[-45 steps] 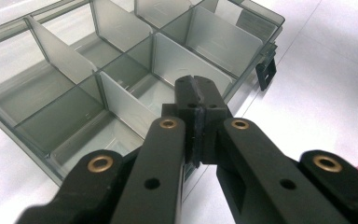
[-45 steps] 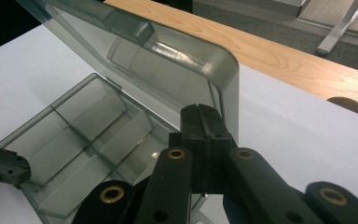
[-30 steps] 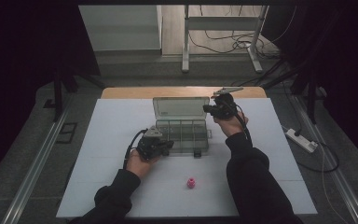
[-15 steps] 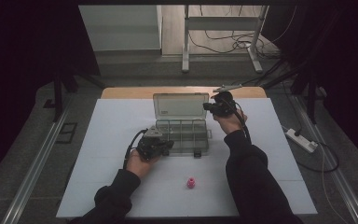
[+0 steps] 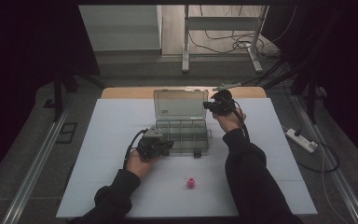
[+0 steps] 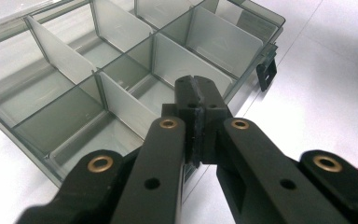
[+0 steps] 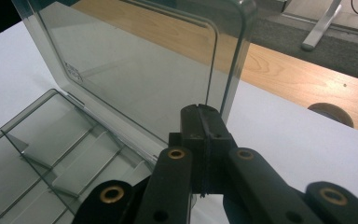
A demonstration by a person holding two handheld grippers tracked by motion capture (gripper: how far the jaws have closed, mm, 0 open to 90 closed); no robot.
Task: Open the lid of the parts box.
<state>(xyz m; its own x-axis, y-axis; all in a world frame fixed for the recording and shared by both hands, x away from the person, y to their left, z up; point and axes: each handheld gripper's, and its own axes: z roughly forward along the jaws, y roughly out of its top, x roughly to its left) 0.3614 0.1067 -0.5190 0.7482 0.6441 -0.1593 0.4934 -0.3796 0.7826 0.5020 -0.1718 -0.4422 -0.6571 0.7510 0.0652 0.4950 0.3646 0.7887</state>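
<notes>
A white table top [image 5: 98, 140] is seen from above, with a strip of bare wood [image 5: 126, 92] along its far edge. The organizer box [image 5: 182, 135] — a clear, smoke-tinted plastic case with dividers — serves as the landmark near the middle of that surface.

Left of the box, a metal rail [image 5: 37, 158] is laid along the grey floor beside the table, and dark curtains [image 5: 28, 42] close off that side of the room. At the box's near left corner the left gripper [image 5: 164, 146] is held, its body in the person's left hand [image 5: 137, 163]. In the left gripper view its jaws are pressed flat together with nothing between them, their tips poised over the near rim of the box above the divided compartments [image 6: 121, 74].

The box's lid [image 5: 181, 103] stands raised, roughly upright, at the far side of the box. Beyond it, a pale panel [image 5: 121, 28] and the white legs of a stand [image 5: 219, 42] are seen on the floor, with loose cables [image 5: 223, 44] among them. On the near side of the box, well apart from it, a small pink object [image 5: 191, 183] lies on the white surface.

Just right of the lid's upper corner the right gripper [image 5: 209, 106] is held. Its jaws are likewise closed on nothing — in the right gripper view their tips sit just beside the lid's edge [image 7: 233, 70]; whether they touch it cannot be told. Further right of the box, a white power strip [image 5: 301, 140] lies on the floor.
</notes>
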